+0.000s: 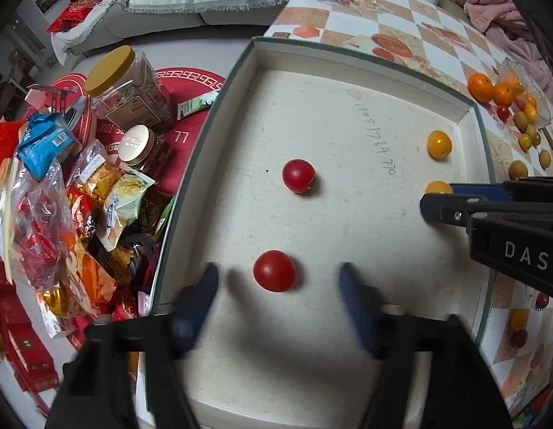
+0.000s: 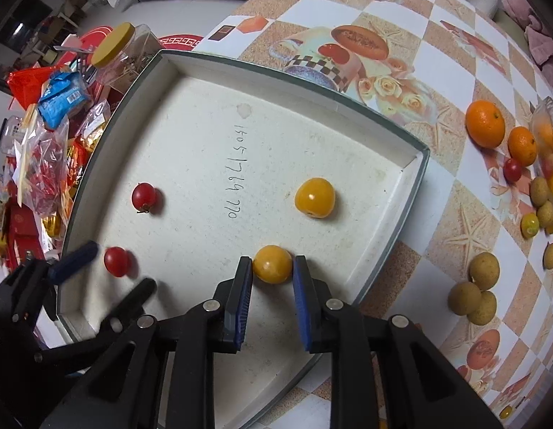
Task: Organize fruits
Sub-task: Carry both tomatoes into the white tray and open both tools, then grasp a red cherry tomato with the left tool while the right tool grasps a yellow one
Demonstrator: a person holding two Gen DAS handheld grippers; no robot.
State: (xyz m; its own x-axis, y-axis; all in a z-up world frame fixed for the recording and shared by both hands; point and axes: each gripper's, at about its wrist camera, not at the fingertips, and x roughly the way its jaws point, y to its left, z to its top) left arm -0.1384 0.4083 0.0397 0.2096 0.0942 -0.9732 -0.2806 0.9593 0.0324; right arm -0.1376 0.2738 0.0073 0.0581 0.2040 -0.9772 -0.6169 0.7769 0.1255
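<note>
A shallow white box [image 1: 348, 53] [image 2: 412, 175] lies on the table. It holds two red tomatoes [image 1: 298, 176] [image 1: 274, 270] and two yellow ones [image 1: 439, 144] [image 2: 314, 197]. My left gripper [image 1: 276, 286] is open, its fingers either side of the near red tomato [image 2: 116, 261] without touching it. My right gripper [image 2: 273, 268] has its blue pads against the near yellow tomato [image 2: 272, 264], which rests on the box floor. In the left wrist view the right gripper [image 1: 437, 200] comes in from the right and hides most of that yellow tomato [image 1: 438, 187].
Oranges [image 2: 485, 124], small tomatoes and brownish longans [image 2: 484, 271] lie on the patterned tablecloth right of the box, by a clear bag [image 2: 546, 132]. Left of the table are snack packets [image 1: 44, 143] and jars [image 1: 126, 85] on a red mat.
</note>
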